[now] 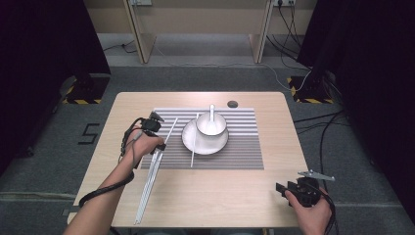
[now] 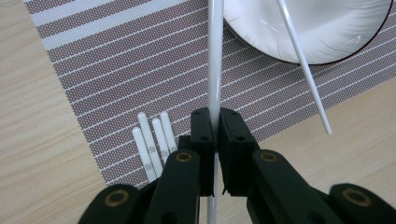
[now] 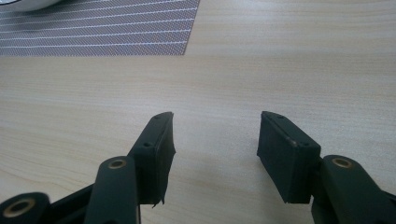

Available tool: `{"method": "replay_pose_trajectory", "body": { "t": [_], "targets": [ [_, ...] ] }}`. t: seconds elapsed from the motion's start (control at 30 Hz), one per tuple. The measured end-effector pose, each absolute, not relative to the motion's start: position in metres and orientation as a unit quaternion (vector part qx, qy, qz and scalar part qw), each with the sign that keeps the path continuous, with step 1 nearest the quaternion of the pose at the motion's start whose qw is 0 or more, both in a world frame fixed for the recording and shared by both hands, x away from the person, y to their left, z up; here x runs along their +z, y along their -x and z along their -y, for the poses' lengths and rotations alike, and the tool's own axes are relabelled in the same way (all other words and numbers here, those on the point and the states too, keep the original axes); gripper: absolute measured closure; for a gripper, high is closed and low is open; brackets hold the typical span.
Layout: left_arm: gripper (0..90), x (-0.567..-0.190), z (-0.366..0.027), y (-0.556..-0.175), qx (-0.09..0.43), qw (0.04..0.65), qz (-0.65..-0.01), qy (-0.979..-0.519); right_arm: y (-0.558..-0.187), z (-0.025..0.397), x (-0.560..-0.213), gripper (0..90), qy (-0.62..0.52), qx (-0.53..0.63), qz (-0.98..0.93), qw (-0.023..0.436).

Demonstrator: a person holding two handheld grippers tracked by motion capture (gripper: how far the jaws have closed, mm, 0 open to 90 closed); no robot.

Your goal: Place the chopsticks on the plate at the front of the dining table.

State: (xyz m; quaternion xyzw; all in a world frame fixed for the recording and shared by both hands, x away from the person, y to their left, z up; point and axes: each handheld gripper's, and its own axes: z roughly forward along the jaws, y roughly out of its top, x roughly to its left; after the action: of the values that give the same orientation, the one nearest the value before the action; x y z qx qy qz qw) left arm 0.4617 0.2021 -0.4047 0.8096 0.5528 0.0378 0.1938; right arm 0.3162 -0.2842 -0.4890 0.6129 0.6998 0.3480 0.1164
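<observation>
My left gripper [image 1: 160,145] [image 2: 215,116] is shut on a long white chopstick [image 1: 170,129] [image 2: 215,65] that points away over the striped placemat [image 1: 244,147] [image 2: 116,70]. A second chopstick [image 1: 194,144] [image 2: 303,65] leans across the left edge of a white plate [image 1: 188,142] [image 2: 336,42]. On the plate stands a white bowl [image 1: 218,128] with a spoon [image 1: 212,111] in it. Several more chopsticks [image 1: 148,186] [image 2: 152,140] lie side by side just left of the held one. My right gripper [image 1: 282,188] [image 3: 215,120] is open over bare wood at the near right corner.
The wooden table [image 1: 220,191] [image 3: 280,70] has bare wood in front of and beside the placemat [image 3: 93,28]. A small dark round disc [image 1: 232,103] sits near the far edge. Cables and stands lie on the floor beyond the table.
</observation>
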Motion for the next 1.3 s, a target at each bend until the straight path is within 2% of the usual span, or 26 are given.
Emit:
{"method": "replay_pose_trajectory", "body": {
  "t": [1.3],
  "targets": [
    [84.5, -0.408, -0.187, -0.478, 0.023, 0.232, -0.573, -0.785, -0.316, 0.286, -0.488, 45.9, -0.612, 0.349, -0.699, 0.121]
  ]
}}
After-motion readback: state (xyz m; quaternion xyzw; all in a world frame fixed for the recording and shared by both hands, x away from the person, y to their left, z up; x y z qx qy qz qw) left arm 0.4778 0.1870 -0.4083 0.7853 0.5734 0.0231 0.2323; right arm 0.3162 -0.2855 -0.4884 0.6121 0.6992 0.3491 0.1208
